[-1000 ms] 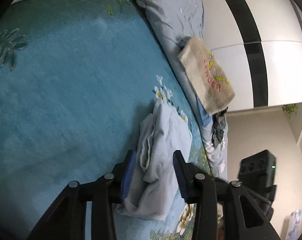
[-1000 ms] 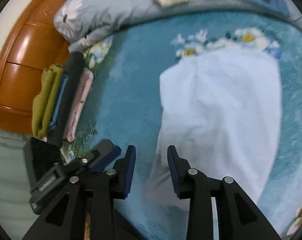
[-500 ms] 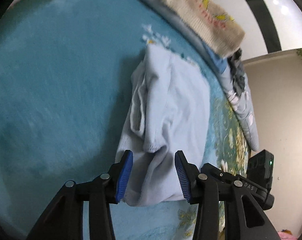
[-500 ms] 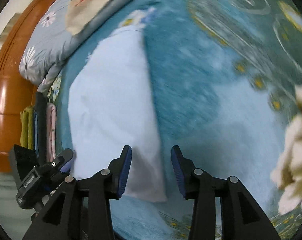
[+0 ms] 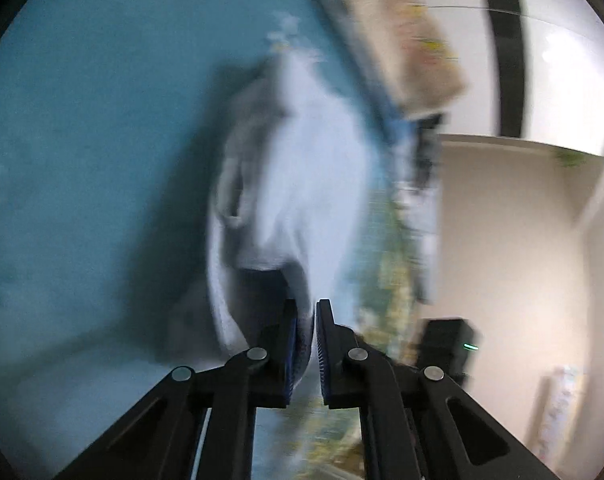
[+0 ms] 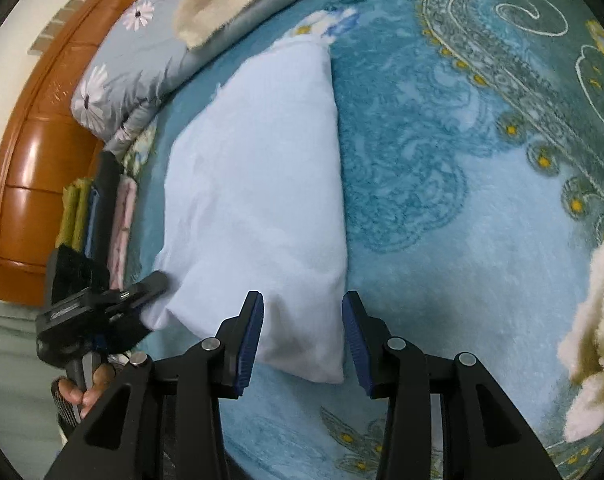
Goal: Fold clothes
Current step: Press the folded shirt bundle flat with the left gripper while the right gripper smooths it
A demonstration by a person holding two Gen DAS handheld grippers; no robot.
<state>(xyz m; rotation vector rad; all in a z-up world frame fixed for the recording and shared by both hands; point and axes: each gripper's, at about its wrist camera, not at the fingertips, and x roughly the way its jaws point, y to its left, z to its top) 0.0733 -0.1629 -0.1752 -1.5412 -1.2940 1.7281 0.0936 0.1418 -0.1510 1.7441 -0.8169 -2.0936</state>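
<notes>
Pinching the near hem of the pale blue garment (image 6: 258, 184) lying lengthwise on the teal blanket (image 6: 441, 208), the left gripper (image 5: 305, 312) should lift evenly while the right gripper (image 6: 302, 312), fingers wide, closes on the neighbouring corner.

Left wrist view is motion-smeared: pale blue garment (image 5: 313, 160) edges and folds unreadable, beige cushion (image 5: 405, 36) print illegible. In the right wrist view, the left gripper (image 6: 142, 304) tips are hidden behind the garment; the hand (image 6: 86, 390) is mostly blocked; the cream fabric (image 6: 597, 340) is cut off at the right edge.
</notes>
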